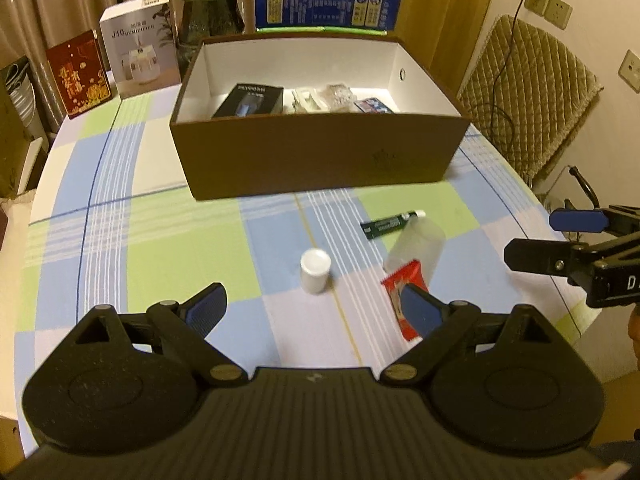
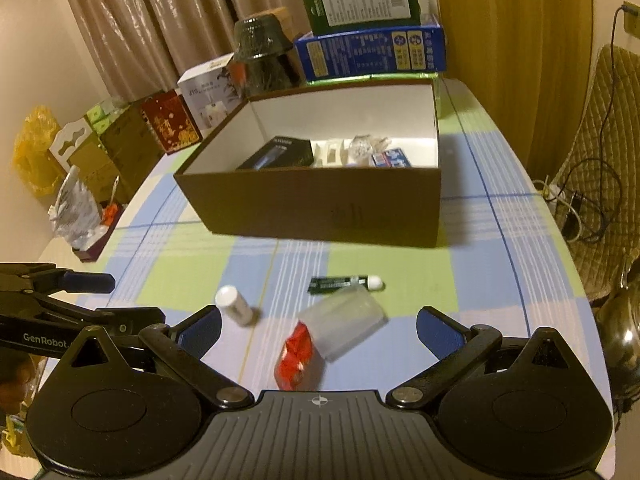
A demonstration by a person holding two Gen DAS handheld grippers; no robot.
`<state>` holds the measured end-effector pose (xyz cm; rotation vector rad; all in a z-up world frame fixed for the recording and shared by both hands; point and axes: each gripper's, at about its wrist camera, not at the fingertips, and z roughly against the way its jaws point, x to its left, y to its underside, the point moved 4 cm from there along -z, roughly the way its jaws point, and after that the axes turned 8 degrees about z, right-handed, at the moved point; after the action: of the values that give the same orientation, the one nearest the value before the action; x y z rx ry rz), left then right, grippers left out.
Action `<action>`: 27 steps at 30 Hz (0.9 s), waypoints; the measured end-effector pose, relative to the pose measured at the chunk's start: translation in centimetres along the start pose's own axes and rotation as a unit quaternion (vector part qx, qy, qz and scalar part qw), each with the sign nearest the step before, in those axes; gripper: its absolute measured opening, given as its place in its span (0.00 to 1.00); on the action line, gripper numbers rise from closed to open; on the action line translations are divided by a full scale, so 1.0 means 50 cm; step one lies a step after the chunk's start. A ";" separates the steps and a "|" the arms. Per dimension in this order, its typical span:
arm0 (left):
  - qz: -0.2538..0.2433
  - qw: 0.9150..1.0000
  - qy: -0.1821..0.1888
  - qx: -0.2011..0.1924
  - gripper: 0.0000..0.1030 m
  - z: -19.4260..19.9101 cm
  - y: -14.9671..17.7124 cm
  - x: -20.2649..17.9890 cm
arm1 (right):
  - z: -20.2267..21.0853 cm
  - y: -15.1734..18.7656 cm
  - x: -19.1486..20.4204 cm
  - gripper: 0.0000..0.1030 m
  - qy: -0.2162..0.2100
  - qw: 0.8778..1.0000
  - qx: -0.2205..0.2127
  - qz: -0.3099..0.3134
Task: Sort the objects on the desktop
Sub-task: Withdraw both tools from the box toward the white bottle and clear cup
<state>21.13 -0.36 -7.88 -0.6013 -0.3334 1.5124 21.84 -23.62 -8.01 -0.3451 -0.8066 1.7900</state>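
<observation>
A small white bottle (image 1: 315,270) stands on the checked tablecloth just ahead of my open left gripper (image 1: 316,308); nothing is between its fingers. To the right lie a red packet (image 1: 402,292), a clear plastic case (image 1: 418,246) and a dark green tube (image 1: 390,224). In the right wrist view, my right gripper (image 2: 320,328) is open above the red packet (image 2: 296,356) and clear case (image 2: 342,322), touching neither. The white bottle (image 2: 236,306) and green tube (image 2: 346,283) lie beyond. The brown open box (image 1: 320,160) (image 2: 320,212) holds a black carton and small items.
Each gripper shows in the other's view: the right gripper (image 1: 552,240), the left gripper (image 2: 116,298). Cartons line the table's far side: a blue carton (image 1: 326,6), a white box (image 1: 138,54), a red box (image 1: 78,74) and a dark glass vase (image 1: 212,8). A quilted chair (image 1: 528,96) stands at the right.
</observation>
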 end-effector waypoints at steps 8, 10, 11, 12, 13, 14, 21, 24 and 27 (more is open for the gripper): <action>-0.016 1.000 -0.006 0.008 0.88 -0.008 0.038 -0.019 | -0.007 0.045 -0.009 0.98 0.003 1.000 0.023 -0.004; -0.017 1.000 -0.006 0.011 0.88 -0.011 0.046 -0.021 | -0.010 0.059 -0.015 0.98 0.005 1.000 0.030 -0.007; -0.017 1.000 -0.007 0.012 0.88 -0.012 0.048 -0.021 | -0.012 0.064 -0.017 0.98 0.006 0.999 0.033 -0.009; -0.017 1.000 -0.009 0.014 0.88 -0.015 0.051 -0.021 | -0.014 0.069 -0.019 0.98 0.006 0.999 0.036 -0.010; -0.017 1.000 -0.010 0.016 0.88 -0.017 0.052 -0.021 | -0.016 0.074 -0.020 0.98 0.005 0.999 0.039 -0.011; -0.017 1.000 -0.011 0.017 0.88 -0.019 0.054 -0.021 | -0.018 0.077 -0.021 0.98 0.004 0.999 0.041 -0.012; -0.021 0.999 -0.008 0.028 0.86 -0.037 0.060 -0.024 | -0.038 0.087 -0.033 0.98 0.008 0.998 0.051 -0.020; -0.026 0.999 -0.004 0.030 0.84 -0.048 0.059 -0.026 | -0.050 0.091 -0.044 0.98 0.017 0.998 0.058 -0.022; -0.032 0.999 -0.001 0.034 0.80 -0.063 0.055 -0.025 | -0.059 0.097 -0.055 0.98 0.023 0.997 0.065 -0.029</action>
<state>20.57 -2.20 -11.76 -0.5313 -0.2989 1.4576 21.09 -25.94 -13.82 -0.2735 -0.6589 1.7637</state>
